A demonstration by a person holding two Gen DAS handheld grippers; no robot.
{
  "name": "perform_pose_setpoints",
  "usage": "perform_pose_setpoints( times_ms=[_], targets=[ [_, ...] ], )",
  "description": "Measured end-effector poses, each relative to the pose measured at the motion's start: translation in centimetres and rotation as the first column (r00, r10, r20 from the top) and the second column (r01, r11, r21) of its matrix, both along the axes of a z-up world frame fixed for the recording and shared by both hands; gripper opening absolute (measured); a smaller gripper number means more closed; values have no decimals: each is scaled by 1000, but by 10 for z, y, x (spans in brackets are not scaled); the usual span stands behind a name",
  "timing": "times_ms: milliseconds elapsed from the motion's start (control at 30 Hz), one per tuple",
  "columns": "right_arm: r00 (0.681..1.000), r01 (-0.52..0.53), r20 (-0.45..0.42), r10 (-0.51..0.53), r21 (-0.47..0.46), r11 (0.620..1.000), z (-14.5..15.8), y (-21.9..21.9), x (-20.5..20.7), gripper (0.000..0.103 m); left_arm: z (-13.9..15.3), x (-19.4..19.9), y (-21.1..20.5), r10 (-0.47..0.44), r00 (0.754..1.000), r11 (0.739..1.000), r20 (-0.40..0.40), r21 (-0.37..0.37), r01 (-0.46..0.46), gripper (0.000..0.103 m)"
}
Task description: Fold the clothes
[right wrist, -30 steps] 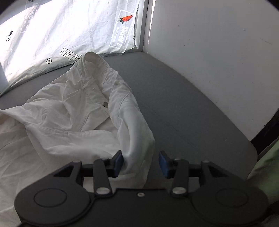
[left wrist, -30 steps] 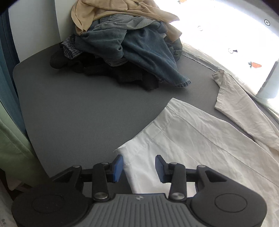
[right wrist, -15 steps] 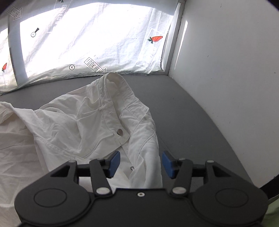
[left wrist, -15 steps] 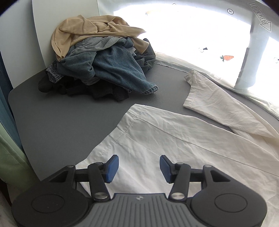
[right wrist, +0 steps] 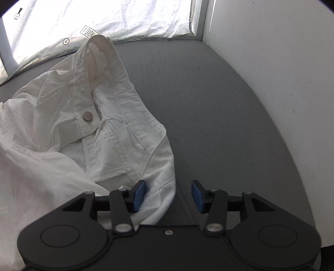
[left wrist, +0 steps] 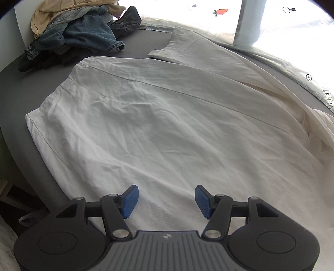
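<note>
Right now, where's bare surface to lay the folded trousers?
Widest bare patch: grey mat between the white trousers' waistband and the white wall. A narrower strip lies left of the trouser legs, toward the mat's edge. The far-left corner is crowded by the clothes pile.

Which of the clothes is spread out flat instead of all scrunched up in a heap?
The white trousers. They lie spread across the grey table in front, while the blue denim, the tan garment and the dark clothes are heaped together in the far corner.
</note>
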State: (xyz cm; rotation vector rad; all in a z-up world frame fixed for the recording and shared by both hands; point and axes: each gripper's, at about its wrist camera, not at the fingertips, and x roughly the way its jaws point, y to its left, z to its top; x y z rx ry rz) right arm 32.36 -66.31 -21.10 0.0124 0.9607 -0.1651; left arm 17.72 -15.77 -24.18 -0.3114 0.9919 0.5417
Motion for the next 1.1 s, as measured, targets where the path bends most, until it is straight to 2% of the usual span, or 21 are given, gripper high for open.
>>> perform_pose_setpoints(
  times_ms=[100, 233, 300, 367, 567, 633, 767, 867, 900, 933, 967, 1000, 1100],
  targets=[
    [995, 19, 93, -21, 23, 1000, 23, -3, 5, 56, 4, 2, 1, 13, 1000, 1000, -12, 18, -13, 64],
    [977, 8, 211, -24, 80, 997, 49, -1, 19, 57, 8, 12, 12, 42, 999, 999, -20, 2, -42, 64],
    [972, -42, 233, 11, 126, 991, 52, 5, 32, 51, 8, 24, 15, 38, 999, 999, -29, 8, -38, 64],
    [973, -73, 226, 39, 143, 987, 50, 17, 50, 45, 7, 40, 17, 28, 999, 1000, -42, 12, -27, 66],
    [973, -169, 187, 136, 175, 970, 28, 57, 104, 45, -7, 85, 19, 15, 997, 1000, -80, 5, -15, 68],
    [968, -216, 169, 186, 182, 959, 20, 67, 121, 47, -11, 101, 19, 16, 996, 1000, -87, -2, -16, 68],
    [953, -282, 158, 260, 133, 950, 11, 85, 153, 51, -14, 137, 13, -24, 994, 1000, -105, 11, 25, 68],
    [943, -317, 154, 295, 146, 937, 6, 90, 181, 59, -13, 158, 8, -53, 993, 998, -101, 18, 55, 69],
    [940, -328, 153, 306, 150, 932, 4, 91, 190, 58, -13, 164, 6, -56, 994, 998, -95, 14, 58, 69],
    [936, -342, 148, 320, 158, 926, 2, 93, 198, 52, -14, 168, 5, -56, 994, 998, -95, 14, 58, 69],
    [932, -357, 137, 336, 177, 917, -2, 94, 204, 27, -15, 171, 4, -54, 994, 998, -98, 18, 56, 69],
    [931, -360, 132, 339, 199, 911, -4, 95, 209, 11, -16, 174, 2, -53, 993, 998, -103, 22, 56, 69],
    [943, -303, 197, 270, 163, 939, 2, 91, 212, 9, -16, 180, 0, -59, 992, 997, -109, 44, 64, 69]
  ],
)
